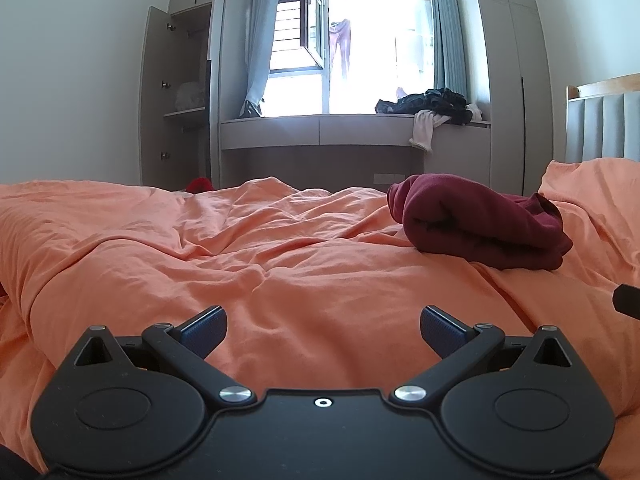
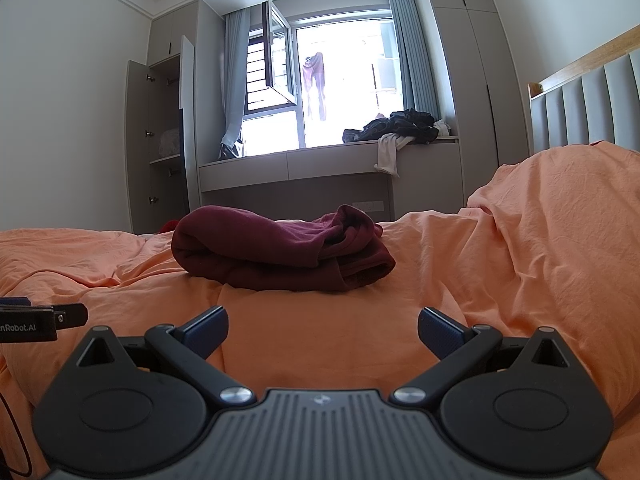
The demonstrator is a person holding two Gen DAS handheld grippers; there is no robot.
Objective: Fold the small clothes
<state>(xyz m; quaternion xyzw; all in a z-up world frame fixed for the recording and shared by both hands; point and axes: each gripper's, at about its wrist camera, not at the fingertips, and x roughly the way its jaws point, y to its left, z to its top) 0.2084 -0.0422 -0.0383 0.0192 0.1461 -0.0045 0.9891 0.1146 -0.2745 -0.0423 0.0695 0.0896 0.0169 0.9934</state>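
A dark red garment (image 1: 480, 222) lies folded in a thick bundle on the orange bed cover (image 1: 280, 264). In the left wrist view it sits ahead and to the right. In the right wrist view the dark red garment (image 2: 280, 252) lies straight ahead, slightly left. My left gripper (image 1: 323, 330) is open, low over the bare cover, nothing between its blue pads (image 1: 204, 330). My right gripper (image 2: 322, 330) is open too, short of the garment and empty. Part of the left gripper (image 2: 40, 320) shows at the left edge of the right wrist view.
A raised orange hump of bedding (image 2: 560, 216) and a padded headboard (image 2: 592, 108) stand at the right. Beyond the bed is a window bench (image 1: 320, 128) with a heap of dark and white clothes (image 1: 436, 106). An open wardrobe (image 1: 180, 92) stands at the left. Something red (image 1: 199, 185) lies past the bed's far edge.
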